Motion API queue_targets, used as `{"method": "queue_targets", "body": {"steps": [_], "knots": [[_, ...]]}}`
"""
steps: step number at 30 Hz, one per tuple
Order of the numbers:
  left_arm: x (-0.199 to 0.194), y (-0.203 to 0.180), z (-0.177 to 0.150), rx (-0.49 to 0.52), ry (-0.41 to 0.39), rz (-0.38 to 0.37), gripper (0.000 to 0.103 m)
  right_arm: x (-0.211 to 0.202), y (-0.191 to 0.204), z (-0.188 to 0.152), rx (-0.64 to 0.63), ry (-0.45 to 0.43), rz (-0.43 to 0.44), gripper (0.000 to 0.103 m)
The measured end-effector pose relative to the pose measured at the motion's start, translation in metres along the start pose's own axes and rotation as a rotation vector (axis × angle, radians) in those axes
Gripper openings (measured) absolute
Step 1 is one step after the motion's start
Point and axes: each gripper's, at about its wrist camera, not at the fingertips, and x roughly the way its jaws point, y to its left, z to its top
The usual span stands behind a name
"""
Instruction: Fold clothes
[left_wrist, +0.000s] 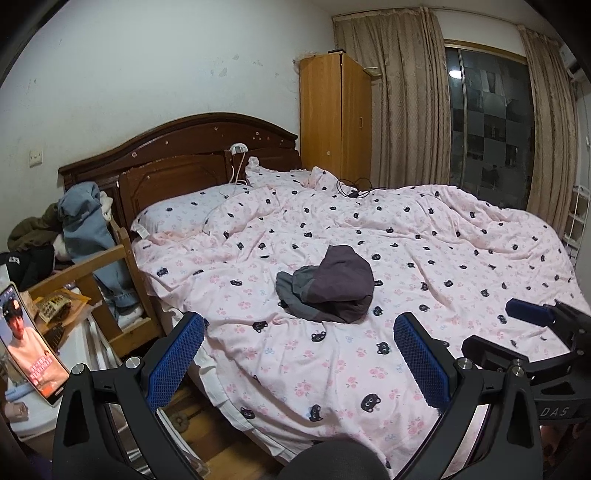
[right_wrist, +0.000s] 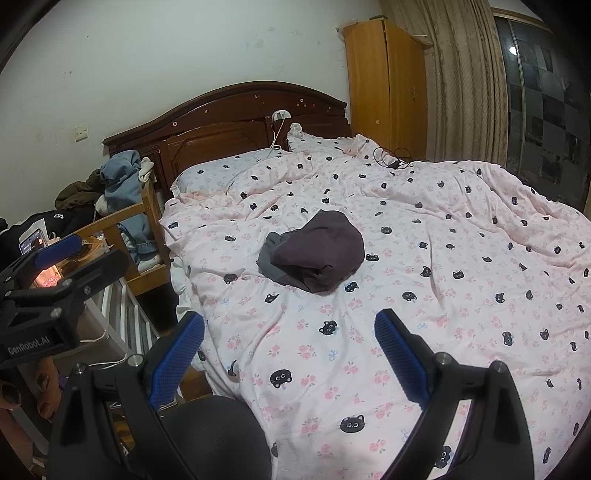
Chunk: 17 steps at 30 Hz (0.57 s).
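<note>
Holding my left tongs (left_wrist: 299, 350) spread, empty | my right tongs (right_wrist: 290, 345) spread, empty | crumpled dark purple-grey garment (right_wrist: 314, 251) on pink cat-print duvet (right_wrist: 443, 295)

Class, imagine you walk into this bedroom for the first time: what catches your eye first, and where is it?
A dark crumpled garment lies alone in the middle of the pink cat-print duvet. In front of it, the left gripper and right gripper hover with jaws open, holding nothing.

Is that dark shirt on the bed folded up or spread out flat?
Neither, really: the dark garment lies bunched in a rumpled heap on the quilt, with its grey inside showing at one edge.
</note>
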Motion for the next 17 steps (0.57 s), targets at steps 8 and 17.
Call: {"method": "queue_targets", "body": {"steps": [8,17], "knots": [[-0.0007,0.0031,0.001,-0.022,0.004,0.008,0.102,-0.0001,-0.001,-0.0007,0.005,0.001,0.003,0.095],[-0.0013,0.0023,0.0012,-0.022,-0.005,0.018,0.102,-0.0005,-0.0016,-0.0025,0.011,0.001,0.006,0.095]]}}
